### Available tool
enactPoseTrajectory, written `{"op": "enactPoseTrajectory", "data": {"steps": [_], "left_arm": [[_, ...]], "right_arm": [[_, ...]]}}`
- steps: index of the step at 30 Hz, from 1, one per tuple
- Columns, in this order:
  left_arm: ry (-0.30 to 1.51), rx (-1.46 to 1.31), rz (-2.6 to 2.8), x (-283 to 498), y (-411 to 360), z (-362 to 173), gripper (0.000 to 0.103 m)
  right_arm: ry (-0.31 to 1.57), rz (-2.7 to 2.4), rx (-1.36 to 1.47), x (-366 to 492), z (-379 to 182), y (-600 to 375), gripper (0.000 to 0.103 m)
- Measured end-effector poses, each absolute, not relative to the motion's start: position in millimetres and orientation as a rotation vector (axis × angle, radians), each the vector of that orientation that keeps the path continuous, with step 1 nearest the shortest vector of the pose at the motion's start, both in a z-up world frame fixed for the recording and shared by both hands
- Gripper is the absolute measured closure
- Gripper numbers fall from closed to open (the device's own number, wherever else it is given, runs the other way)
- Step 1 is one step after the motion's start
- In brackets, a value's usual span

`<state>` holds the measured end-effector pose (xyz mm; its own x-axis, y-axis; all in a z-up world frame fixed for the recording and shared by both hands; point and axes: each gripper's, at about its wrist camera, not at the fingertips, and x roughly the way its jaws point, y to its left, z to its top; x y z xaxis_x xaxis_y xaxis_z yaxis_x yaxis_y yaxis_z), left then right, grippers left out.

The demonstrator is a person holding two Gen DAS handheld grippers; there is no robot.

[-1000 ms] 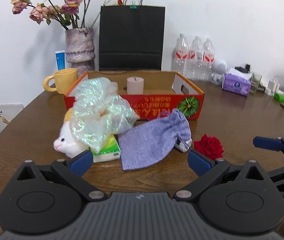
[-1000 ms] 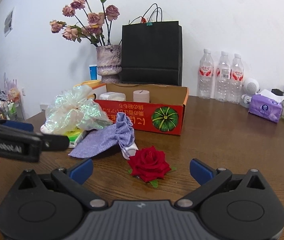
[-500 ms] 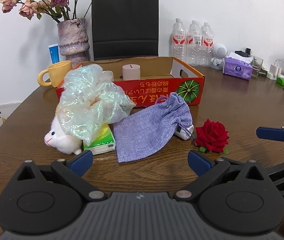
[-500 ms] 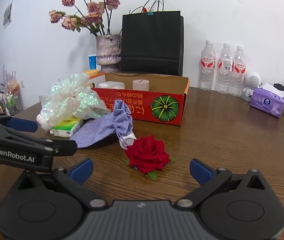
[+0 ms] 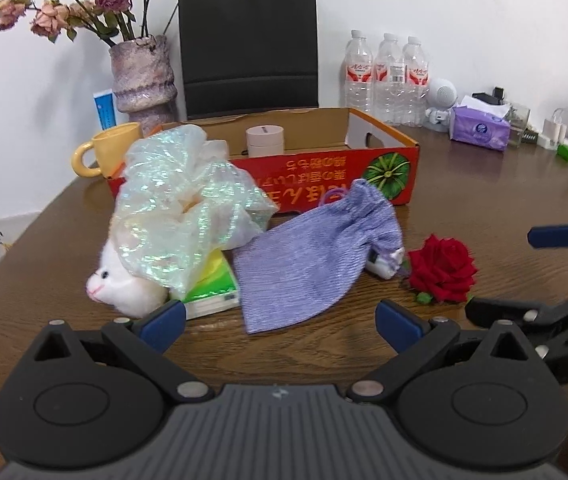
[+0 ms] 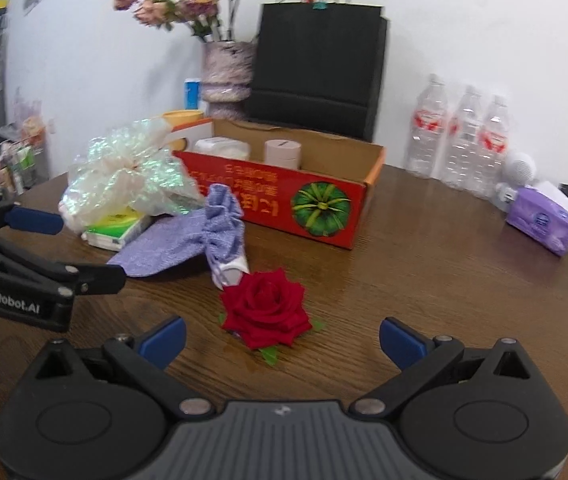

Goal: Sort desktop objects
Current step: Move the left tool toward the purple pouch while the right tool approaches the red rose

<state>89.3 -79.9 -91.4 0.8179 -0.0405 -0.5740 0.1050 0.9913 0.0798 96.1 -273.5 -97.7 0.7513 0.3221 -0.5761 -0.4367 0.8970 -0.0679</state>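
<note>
A purple cloth pouch [image 5: 315,256] lies on the brown table in front of a red cardboard box [image 5: 323,178]. Left of it an iridescent bag [image 5: 180,208] covers a white plush toy [image 5: 124,284] and a green tissue pack [image 5: 214,286]. A red rose [image 5: 441,268] lies to the pouch's right, beside a small white item [image 5: 383,266]. My left gripper [image 5: 280,326] is open, just short of the pouch. My right gripper [image 6: 282,340] is open with the rose [image 6: 266,308] just ahead between its fingers. The box [image 6: 284,196] holds a pink round container [image 6: 282,154].
Behind the box stand a yellow mug [image 5: 110,148], a vase of dried roses [image 5: 144,76], a black paper bag [image 5: 250,44] and three water bottles [image 5: 387,76]. A purple tissue pack [image 5: 479,132] and small gadgets sit at the far right.
Both grippers have moved forward toward the objects. The rose now sits closer between the right gripper's fingers, and the pouch is nearer the left gripper.
</note>
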Motion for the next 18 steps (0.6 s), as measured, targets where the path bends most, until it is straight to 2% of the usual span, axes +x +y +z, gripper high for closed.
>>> {"op": "enactPoseTrajectory", "data": {"steps": [7, 18], "left_arm": [[0.596, 0.145, -0.084, 90, -79, -96, 0.000], [0.591, 0.252, -0.121, 101, -100, -105, 0.003]], "right_arm": [[0.546, 0.471, -0.268, 113, -95, -264, 0.000], [0.567, 0.457, -0.178, 126, -102, -275, 0.000]]}}
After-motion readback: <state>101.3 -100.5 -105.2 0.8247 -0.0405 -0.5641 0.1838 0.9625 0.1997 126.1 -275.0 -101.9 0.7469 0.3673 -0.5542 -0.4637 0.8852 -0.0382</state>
